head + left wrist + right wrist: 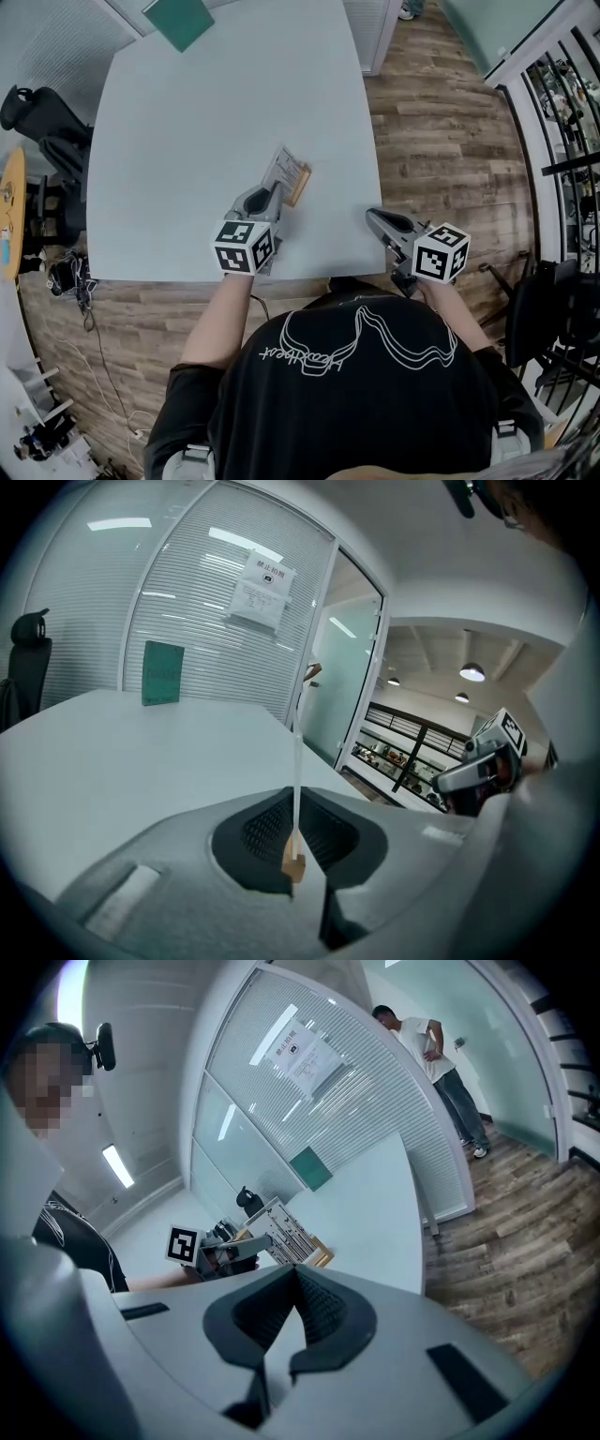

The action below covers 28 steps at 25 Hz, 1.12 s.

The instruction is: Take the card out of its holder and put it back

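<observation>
Clenched jaws of my left gripper (294, 847) pinch the card (296, 761) near its lower end. In the left gripper view the card stands edge-on and upright between the pads. The head view shows me holding it over the white table (187, 141), near the front edge. An orange-brown strip backs its printed face; whether that is the holder I cannot tell. My right gripper (298, 1283), jaws pressed together on nothing, hangs well apart at the table's front right corner.
</observation>
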{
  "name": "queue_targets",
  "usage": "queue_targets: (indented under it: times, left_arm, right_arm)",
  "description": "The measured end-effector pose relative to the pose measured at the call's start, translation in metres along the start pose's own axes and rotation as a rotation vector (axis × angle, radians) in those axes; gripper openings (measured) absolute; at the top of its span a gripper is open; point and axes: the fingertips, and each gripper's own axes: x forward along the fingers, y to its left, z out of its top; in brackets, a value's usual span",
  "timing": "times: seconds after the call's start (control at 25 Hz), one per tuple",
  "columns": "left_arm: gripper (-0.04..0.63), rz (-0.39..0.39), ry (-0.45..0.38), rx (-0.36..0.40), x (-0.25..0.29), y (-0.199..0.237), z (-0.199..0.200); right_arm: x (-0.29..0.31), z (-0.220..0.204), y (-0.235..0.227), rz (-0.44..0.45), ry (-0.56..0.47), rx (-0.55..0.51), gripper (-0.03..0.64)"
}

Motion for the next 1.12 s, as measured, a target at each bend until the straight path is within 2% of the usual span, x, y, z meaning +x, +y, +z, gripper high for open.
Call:
queue_targets:
  times: [0.52,0.8,0.96,1.12]
  left_arm:
    - [0.025,0.029,0.100,0.002,0.016,-0.002,-0.031]
    - [0.026,0.002,0.114,-0.048,0.015,0.002,-0.027]
    - [0.102,-0.023,0.085,-0.102,0.012,0.000,-0.025]
    - [0.142,-0.043,0.053,-0.118,-0.006,-0.001,-0.025]
  right_arm:
    - [0.013,0.002,-0.015,0.030,0.047,0.017,0.009]
    - [0.029,0.016,-0.023,0.055,0.071,-0.030,0.009]
    - [0.036,0.028,-0.015,0.071,0.070,-0.086,0.009]
    - [0.033,0.029,0.010,0.079,0.041,-0.137,0.009]
